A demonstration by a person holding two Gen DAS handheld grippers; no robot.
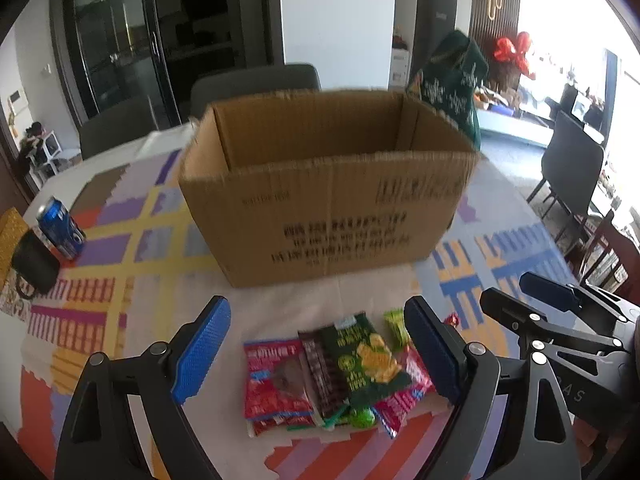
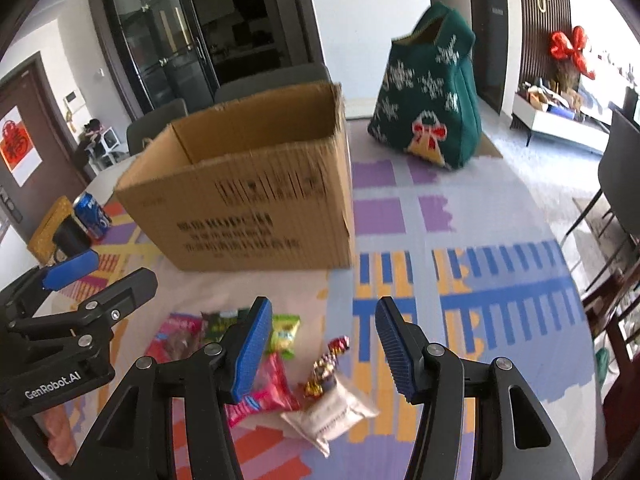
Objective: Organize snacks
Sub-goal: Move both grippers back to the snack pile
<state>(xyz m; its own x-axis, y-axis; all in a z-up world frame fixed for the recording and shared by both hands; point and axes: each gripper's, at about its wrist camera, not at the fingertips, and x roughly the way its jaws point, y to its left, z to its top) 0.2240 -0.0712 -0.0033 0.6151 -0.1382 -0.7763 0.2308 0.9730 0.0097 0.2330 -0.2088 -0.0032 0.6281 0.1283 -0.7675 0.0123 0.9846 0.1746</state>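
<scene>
both grippers hang over the snack pile, angled down at the patterned tablecloth (image 1: 132, 248). the left gripper (image 1: 320, 344) has its blue pads spread wide, nothing pinched between them, and framed in that gap lie the snacks: a red packet (image 1: 272, 384) on the left, a dark brown packet (image 1: 320, 376) overlapping it, a dark green packet with yellow print (image 1: 368, 360) across the middle, and a small lime-green sweet (image 1: 396, 324) peeking out just beside the right pad. a pink packet (image 1: 404, 396) sticks out from under the green one.

over on the other side, the right gripper (image 2: 320, 344) sits at a middling spread, jaws empty, pads touching nothing. below its gap lie a pale cream packet (image 2: 332, 412) and a shiny foil-wrapped sweet (image 2: 328, 360), with the pink packet (image 2: 268, 392) partly hidden behind the left pad. the lime-green sweet (image 2: 285, 334) sits just past that pad.

the cardboard box (image 1: 328, 184) stands open-topped on the table just behind the pile, printed side facing the cameras; its floor can't be seen from here. far left, a blue can (image 1: 60, 228) stands beside a black mug (image 1: 34, 264). behind the box to the right stands a green knitted bag with snowflakes (image 2: 432, 104). dark chairs (image 1: 256, 84) ring the table.
</scene>
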